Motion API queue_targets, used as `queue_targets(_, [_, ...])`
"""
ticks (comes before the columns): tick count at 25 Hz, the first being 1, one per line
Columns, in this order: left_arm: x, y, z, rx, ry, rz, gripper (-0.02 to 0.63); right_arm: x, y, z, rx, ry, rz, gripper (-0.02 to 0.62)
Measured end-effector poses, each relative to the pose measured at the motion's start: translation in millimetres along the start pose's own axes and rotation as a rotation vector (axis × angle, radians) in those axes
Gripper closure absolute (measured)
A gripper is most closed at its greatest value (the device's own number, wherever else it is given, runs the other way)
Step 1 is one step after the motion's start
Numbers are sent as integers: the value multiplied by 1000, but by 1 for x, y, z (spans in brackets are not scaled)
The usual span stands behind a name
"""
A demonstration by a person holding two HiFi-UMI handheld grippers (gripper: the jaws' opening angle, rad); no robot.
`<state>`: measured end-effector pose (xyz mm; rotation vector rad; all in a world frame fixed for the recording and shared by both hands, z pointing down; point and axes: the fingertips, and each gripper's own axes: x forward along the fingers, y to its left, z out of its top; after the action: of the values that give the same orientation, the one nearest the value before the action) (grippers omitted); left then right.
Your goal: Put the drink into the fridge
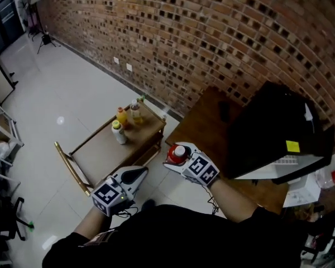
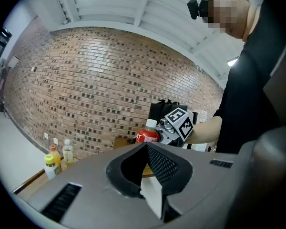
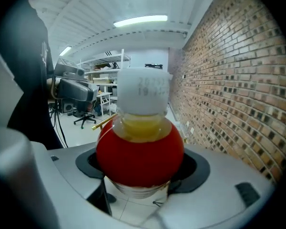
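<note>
Right hand-held gripper (image 1: 173,160) is clamped on the red drink bottle (image 3: 139,149), jaws round its belly, white cap up so nothing tips, and it hangs just left of the black box (image 1: 273,130) on the counter (image 1: 204,127). I take that box for the fridge, though its door is hard to read. Further left of the box, the left hand-held gripper (image 1: 138,173) is pinched together on nothing, free for the door, I'd guess. Three more bottles (image 1: 125,124) stand on a low cart (image 1: 100,149), well left.
</note>
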<state>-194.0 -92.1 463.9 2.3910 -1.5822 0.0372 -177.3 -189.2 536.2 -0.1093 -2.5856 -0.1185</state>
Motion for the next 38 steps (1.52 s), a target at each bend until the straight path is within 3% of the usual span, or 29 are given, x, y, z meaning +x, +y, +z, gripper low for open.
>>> queue_targets(11, [166,-190,49,183,56,-421,604,-255,-16,-80,110,51,-287,236])
queue_targets(18, [222,-299,51,270,89,-620,604,-388,-33,-138,379,-76,-458,236])
queue_targets(22, [231,-325,47,285,108,-653,604,-442,-50,-166,520,-167,-516,236])
queue_targets(27, [231,-327,42,291,134,-637,604,-483,-86,-194,732,-352,-537,236])
queue_targets(38, [221,-311,42,283,152,-569,604,-528,-154,-246,1224,-871,-453,235])
